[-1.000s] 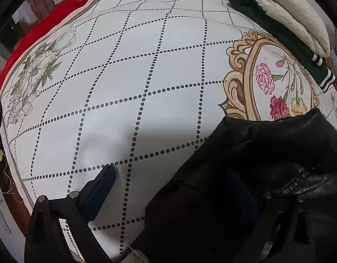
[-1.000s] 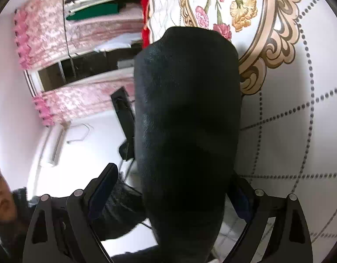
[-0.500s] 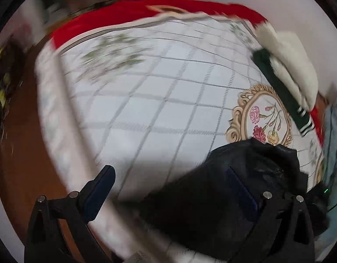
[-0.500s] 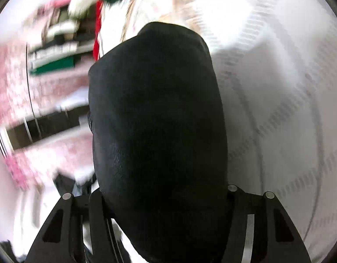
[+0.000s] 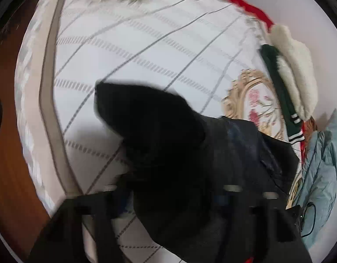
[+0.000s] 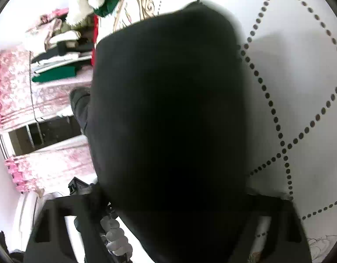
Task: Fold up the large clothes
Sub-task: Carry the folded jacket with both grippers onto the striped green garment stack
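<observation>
**Both grippers clamped on the black jacket**

The left gripper is closed on a fold of the black jacket, which rises between its fingers and spreads ahead and to the right over the white diamond-patterned bedspread. The right gripper likewise pinches the jacket, whose dark bulk fills the view directly ahead. Farther off to the left gripper's right lies a cream-and-green garment.

Jacket lies on the bed, near its foot-side edge, between the jaws of both grippers. Folded fleece garment rests at the far right edge; a quilt lies beside the jacket.
</observation>
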